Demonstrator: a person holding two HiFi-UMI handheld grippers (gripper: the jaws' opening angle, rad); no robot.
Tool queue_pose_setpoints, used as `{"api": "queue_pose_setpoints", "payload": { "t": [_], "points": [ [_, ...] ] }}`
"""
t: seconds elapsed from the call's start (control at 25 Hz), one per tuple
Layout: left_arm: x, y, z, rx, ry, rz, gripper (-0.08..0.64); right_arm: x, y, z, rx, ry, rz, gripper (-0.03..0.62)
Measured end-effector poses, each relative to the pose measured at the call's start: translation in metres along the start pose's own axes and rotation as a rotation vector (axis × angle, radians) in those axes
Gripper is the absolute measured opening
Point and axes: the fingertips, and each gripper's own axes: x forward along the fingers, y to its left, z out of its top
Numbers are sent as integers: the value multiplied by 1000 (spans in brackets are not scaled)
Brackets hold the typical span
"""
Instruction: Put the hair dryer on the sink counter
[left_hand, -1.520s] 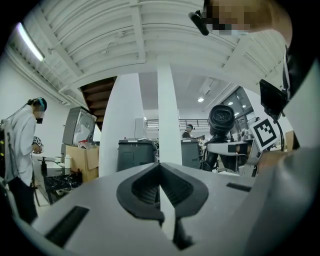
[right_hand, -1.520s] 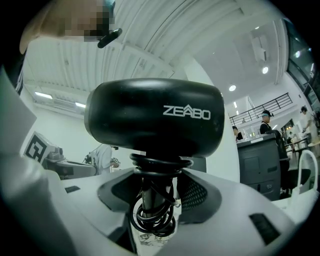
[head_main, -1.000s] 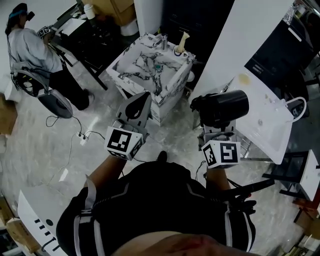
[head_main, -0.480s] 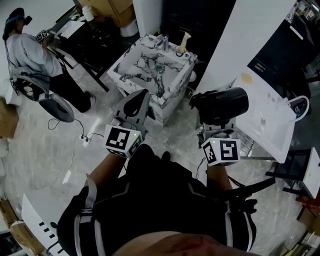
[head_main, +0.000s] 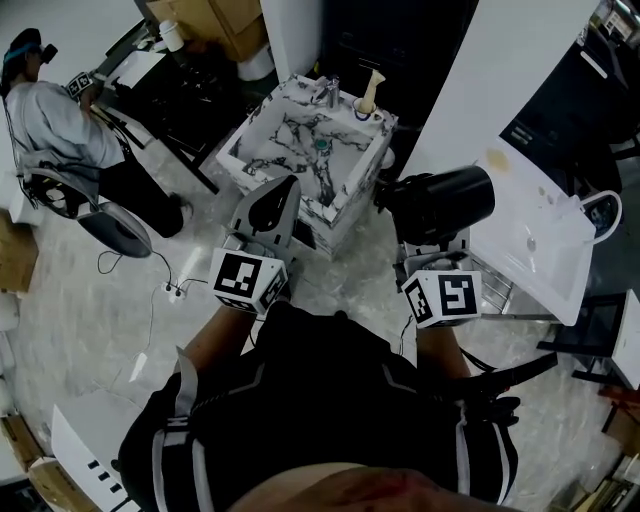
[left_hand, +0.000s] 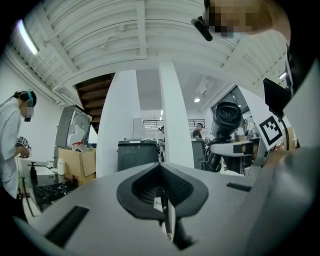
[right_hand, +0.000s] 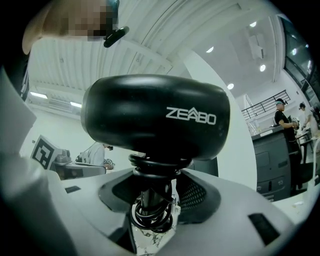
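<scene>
Hair dryer (head_main: 440, 205), black with "ZEABO" in white on its barrel (right_hand: 155, 112), is up in the air in the right gripper (head_main: 432, 250), not on any surface. In the right gripper view its jaws are clamped on the dryer's handle, which has the black cord (right_hand: 150, 212) wound round it in loops. The barrel sits crosswise above the jaws and fills the middle of that view. The lower end of the handle is hidden behind the jaws, and where the cord ends cannot be made out.

In the head view the dryer hangs to the right of the marble-patterned sink counter (head_main: 262, 130), apart from it, with a white table (head_main: 540, 240) on its other side. The counter stands ahead of the person. Its basin has a faucet (head_main: 330, 90) at the far rim and a pale, upright object (head_main: 369, 88) beside the faucet, too small to identify.

The left gripper (head_main: 280, 195) is level with the right one, near the counter's front corner. In the left gripper view its jaws (left_hand: 162, 187) are pressed together with only a thin slit between them and nothing in it. That view also catches the dryer end-on at the right (left_hand: 227, 117), partly cut off by the right gripper's marker cube (left_hand: 272, 130).

The holder's dark-clothed torso (head_main: 320, 420) fills the lower part of the head view and hides the floor below the arms. Another person (head_main: 60, 100) stands at a dark bench in the upper left, with an office chair (head_main: 110, 215) beside them.
</scene>
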Motion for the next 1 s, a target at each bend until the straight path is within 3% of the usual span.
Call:
{"api": "queue_pose_setpoints", "payload": {
  "t": [0.48, 1.0],
  "points": [
    [28, 103, -10, -8, -7, -52, 5, 90, 39, -17, -5, 9, -35, 221],
    [65, 201, -44, -36, 37, -104, 5, 196, 71, -67, 2, 89, -36, 221]
  ]
}}
